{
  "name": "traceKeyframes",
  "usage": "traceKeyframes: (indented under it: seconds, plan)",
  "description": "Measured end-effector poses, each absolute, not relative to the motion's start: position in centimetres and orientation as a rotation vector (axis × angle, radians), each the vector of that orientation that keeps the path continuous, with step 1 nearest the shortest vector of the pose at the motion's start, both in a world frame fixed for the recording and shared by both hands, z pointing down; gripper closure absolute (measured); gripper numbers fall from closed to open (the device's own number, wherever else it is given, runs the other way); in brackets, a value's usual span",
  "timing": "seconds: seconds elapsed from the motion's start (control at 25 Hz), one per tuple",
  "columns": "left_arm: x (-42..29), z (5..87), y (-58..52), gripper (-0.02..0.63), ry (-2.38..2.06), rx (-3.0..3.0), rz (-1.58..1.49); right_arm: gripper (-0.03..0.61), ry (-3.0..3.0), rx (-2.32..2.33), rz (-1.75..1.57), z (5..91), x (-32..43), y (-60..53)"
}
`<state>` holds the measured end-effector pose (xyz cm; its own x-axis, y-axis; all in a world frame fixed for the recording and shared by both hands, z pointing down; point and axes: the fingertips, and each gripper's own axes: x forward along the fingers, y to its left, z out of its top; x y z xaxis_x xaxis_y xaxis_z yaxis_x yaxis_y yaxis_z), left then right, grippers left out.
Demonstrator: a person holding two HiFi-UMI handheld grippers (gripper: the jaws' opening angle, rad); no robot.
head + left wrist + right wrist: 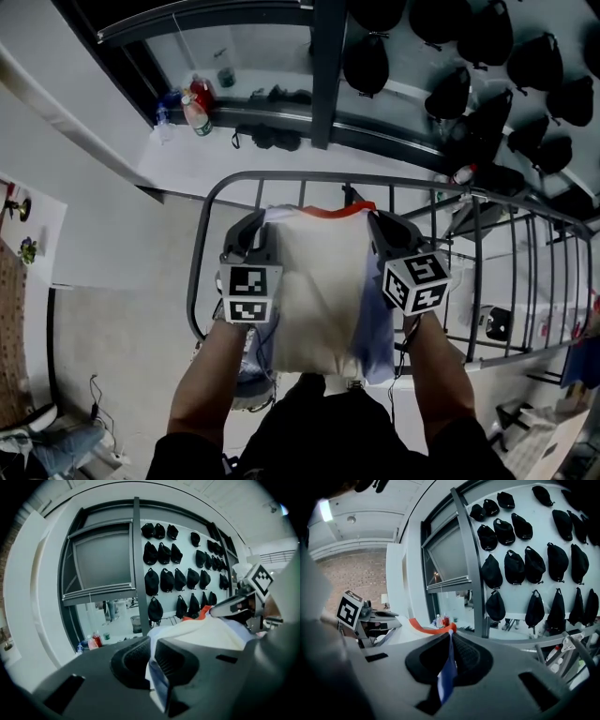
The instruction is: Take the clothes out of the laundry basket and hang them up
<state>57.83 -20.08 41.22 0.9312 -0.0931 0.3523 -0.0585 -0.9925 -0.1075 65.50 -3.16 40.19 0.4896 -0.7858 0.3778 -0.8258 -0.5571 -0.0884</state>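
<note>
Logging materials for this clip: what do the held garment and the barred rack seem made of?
The garment: soft matte fabric, cream with orange collar and blue edges; it folds and hangs limp. The rack: probably coated metal tubing, dark grey, slight sheen on thin rigid bars.

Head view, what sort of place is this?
Likely an indoor workroom or lab rather than a home: rows of black caps on the wall, a metal drying rack, and bottles by a dark-framed window.
</note>
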Motion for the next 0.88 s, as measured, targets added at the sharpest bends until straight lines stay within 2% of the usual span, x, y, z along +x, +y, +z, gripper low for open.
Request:
traceKeyframes:
  seconds: [0.52, 0.76, 0.88]
  plan:
    - [58.6, 46.7, -20.3, 0.592, 0.080, -2.946, -0.725, 0.555, -1.338, 2.550, 0.713, 45.0, 66.3, -3.6]
    - [58.4, 48.4, -20.3, 0.592, 0.042, -2.935, -0.806, 0.494, -1.328, 2.526, 0.731, 45.8, 66.2, -3.7]
    - [58.2, 48.7, -20.5, 0.546, 0.033, -2.926, -0.824, 0.463, -1.327, 2.516, 0.736, 45.9, 66.1, -3.6]
